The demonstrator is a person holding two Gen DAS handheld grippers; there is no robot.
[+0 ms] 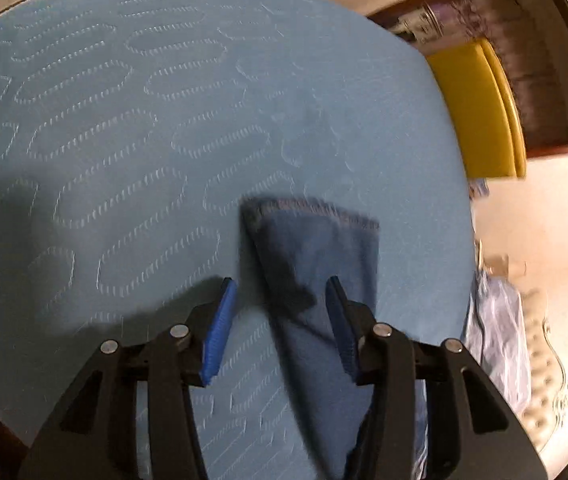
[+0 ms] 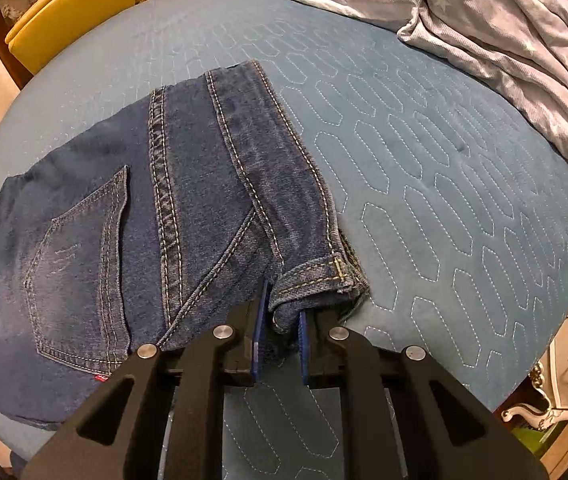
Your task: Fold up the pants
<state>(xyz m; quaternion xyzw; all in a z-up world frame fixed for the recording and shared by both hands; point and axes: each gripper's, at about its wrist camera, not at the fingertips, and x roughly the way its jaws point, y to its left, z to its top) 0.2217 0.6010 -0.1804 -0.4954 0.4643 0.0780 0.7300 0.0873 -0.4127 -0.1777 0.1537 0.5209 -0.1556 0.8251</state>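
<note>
One pair of jeans (image 2: 132, 216) partly folded on bed (image 2: 423, 184); right gripper (image 2: 282, 320) jaws clenched on waistband, left gripper (image 1: 280, 316) jaws released; folds remain.

Your pants (image 2: 188, 208) were heavy blue denim, matt and coarse, with pale raised stitching and a frayed leg hem (image 1: 311, 210). The bed (image 2: 423, 168) wore a soft quilted blue cover, dull in finish. Each claw was matt black plastic with shiny metal pins (image 2: 224, 332) and ribbed blue pads (image 1: 220, 328) (rubbery, by their look). The grey star-print blanket (image 2: 503, 20) was crumpled cloth.
</note>
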